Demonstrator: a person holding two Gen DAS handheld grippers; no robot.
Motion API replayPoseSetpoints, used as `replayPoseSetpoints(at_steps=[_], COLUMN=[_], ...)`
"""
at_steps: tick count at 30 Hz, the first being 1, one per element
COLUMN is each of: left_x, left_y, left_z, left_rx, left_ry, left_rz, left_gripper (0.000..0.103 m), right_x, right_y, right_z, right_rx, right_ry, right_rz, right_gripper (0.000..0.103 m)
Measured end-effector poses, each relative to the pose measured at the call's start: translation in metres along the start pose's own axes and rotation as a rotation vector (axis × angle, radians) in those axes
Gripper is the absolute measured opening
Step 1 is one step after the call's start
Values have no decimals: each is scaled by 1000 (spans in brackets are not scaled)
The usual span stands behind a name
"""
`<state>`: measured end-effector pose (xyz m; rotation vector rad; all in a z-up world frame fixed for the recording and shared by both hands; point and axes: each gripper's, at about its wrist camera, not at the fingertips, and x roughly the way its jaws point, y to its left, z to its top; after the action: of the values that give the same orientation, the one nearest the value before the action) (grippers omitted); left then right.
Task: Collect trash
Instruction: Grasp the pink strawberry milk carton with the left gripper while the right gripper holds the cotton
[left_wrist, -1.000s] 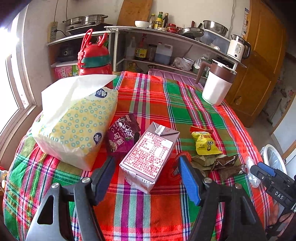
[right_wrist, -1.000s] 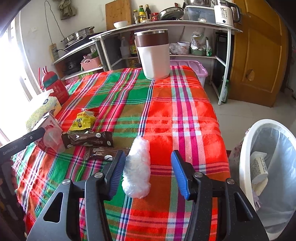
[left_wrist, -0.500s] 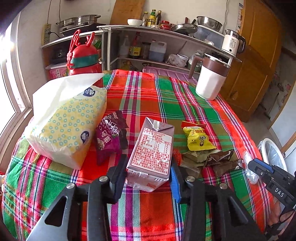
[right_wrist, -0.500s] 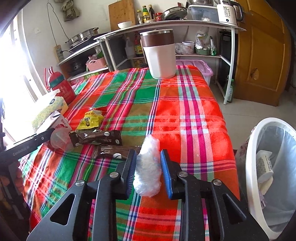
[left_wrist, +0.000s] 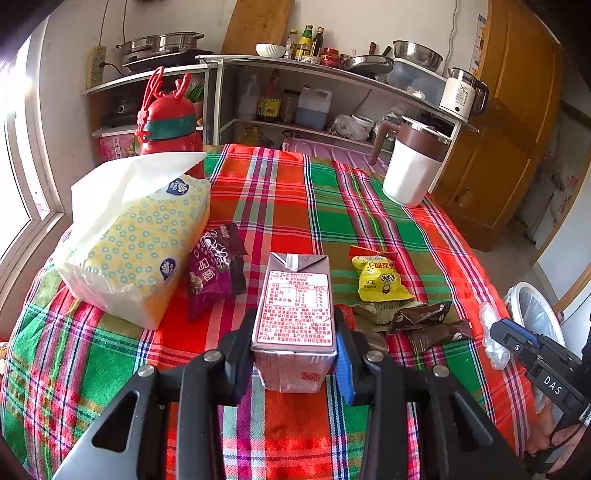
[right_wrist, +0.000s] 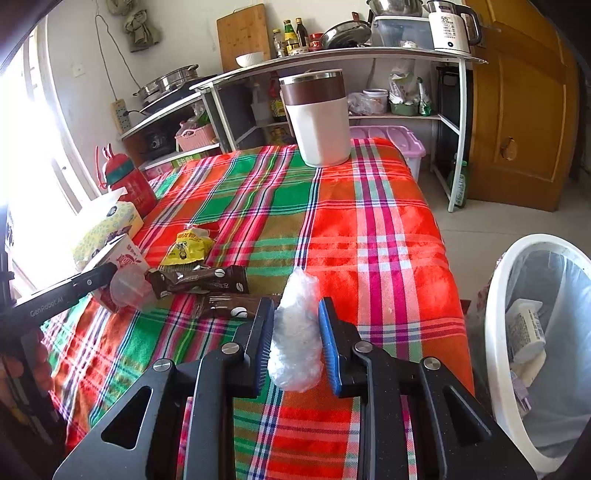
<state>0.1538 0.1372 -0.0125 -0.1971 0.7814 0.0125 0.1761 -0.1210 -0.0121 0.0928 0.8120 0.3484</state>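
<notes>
Both pairs of fingers have just been closing and now pinch trash. On the left gripper (left_wrist: 295, 354), the pads press the two sides of the silver, rectangular drink carton with red print (left_wrist: 295, 314), which lies on the red-and-green plaid tablecloth (left_wrist: 295, 206) near its front edge. On the right gripper (right_wrist: 295, 343), the pads squeeze the crumpled clear plastic wrap (right_wrist: 295, 339) near the table's right edge, beside the white bin with a clear liner (right_wrist: 498, 332). To do this step well, I judge each should lift straight up before swinging over. The wrap is soft and may slip, so keep it firmly squeezed. The carton may hold dregs; keep it level. Wrappers nearby, yellow (left_wrist: 380, 280) and brown (right_wrist: 201, 280), should stay undisturbed.
</notes>
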Motion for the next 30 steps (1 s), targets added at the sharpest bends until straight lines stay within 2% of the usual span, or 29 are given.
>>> replayPoseSetpoints(at_steps=[16,24,30], left_x=[-26,-42,-48], left_y=[2,14,16], left_z=[-12,-15,-20], left_rx=[-44,-105,-107], left_ry=[-31,-70,-67], left_rz=[-6,-3,-3], left_gripper=[39,38,38], right_x=[-22,-28,-37], right_y=[-7,-8,-10], right_z=[-5,-6,-6], right_rx=[26,39,41], right_ry=[-38,-53,-69], right_rz=[9,16,17], right_gripper=[26,26,26])
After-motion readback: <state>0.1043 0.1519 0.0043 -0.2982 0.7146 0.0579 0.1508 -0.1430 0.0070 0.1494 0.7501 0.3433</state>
